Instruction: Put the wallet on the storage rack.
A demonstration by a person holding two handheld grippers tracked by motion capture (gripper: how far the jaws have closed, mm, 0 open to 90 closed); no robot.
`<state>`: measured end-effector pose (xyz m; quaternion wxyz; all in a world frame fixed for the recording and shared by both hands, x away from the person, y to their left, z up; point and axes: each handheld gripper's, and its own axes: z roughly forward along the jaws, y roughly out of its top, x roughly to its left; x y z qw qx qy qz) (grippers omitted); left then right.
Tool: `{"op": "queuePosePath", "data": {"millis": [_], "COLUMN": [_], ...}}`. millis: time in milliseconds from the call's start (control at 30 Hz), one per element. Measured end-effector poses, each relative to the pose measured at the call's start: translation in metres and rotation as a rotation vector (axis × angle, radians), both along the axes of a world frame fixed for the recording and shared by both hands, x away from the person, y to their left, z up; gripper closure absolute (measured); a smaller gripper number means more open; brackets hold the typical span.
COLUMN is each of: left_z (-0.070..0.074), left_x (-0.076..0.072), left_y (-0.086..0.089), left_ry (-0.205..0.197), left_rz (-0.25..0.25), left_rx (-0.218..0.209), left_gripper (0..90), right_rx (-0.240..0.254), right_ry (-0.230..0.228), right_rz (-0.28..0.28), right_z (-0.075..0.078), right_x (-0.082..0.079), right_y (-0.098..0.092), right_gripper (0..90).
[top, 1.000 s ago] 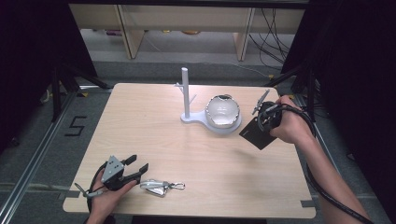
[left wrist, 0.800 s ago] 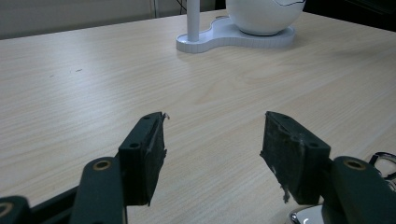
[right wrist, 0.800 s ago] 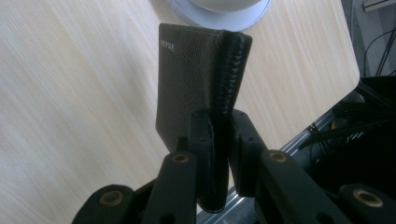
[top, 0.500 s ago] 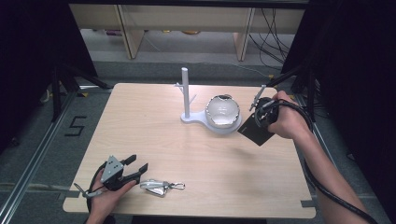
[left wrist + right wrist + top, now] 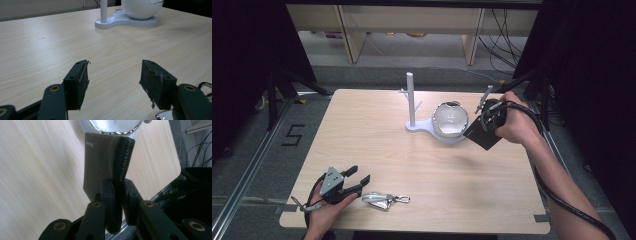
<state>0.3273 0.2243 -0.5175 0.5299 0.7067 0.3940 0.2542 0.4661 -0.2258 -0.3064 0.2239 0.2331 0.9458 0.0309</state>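
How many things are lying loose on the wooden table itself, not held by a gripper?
1: a silver metal key clip lies near the front edge, beside the left gripper. The black leather wallet is gripped by the right gripper.

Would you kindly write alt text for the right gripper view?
The right gripper clamps a black leather wallet by one end, holding it above the wooden table near a shiny bowl.

Two black jaws of the left gripper stand wide apart above a pale wooden table, nothing between them. Beyond, a white stand carries an upright post and a round white bowl. A shiny metal piece peeks in beside the right-hand jaw.
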Motion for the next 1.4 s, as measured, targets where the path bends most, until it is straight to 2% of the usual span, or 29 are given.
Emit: {"op": "queuePosePath", "data": {"millis": [233,567,633,700,733,867,1033,1100,1133,1400], "left_z": [0.000,0.000,0.000,0.000,0.000,0.000,0.000,0.000,0.000,0.000], "left_x": [0.000,0.000,0.000,0.000,0.000,0.000,-0.001,-0.001,-0.001,0.000], "left_y": [0.000,0.000,0.000,0.000,0.000,0.001,0.001,0.002,0.002,0.002], "left_ry": [0.000,0.000,0.001,0.000,0.000,0.001,-0.005,0.005,0.005,0.003], "left_rz": [-0.001,0.000,0.000,0.000,0.000,0.003,0.005,0.006,0.007,0.005], "left_rx": [-0.001,-0.002,-0.002,-0.002,-0.002,-0.002,-0.005,0.004,0.004,0.003], "left_gripper": [38.6,38.5,38.5,38.5,38.5,38.5,38.5,38.5,38.5,38.5], "right_rx": [0.012,0.011,0.021,0.018,0.016,0.017,0.013,0.010,0.023,0.023], "right_ry": [-0.033,-0.065,-0.066,-0.087,-0.091,-0.101,-0.126,-0.133,-0.135,-0.143], "right_rz": [0.016,0.039,0.029,0.029,0.046,0.057,0.075,0.077,0.078,0.092], "right_z": [0.008,0.010,0.011,0.013,0.014,0.015,0.015,0.015,0.013,0.006], "right_x": [0.006,0.015,0.016,0.018,0.020,0.024,0.032,0.033,0.034,0.047], "right_y": [0.009,0.020,0.023,0.025,0.026,0.032,0.040,0.044,0.046,0.057], "right_gripper": [81.7,81.7,81.7,81.7,81.7,81.7,81.7,81.7,81.7,81.7]}}
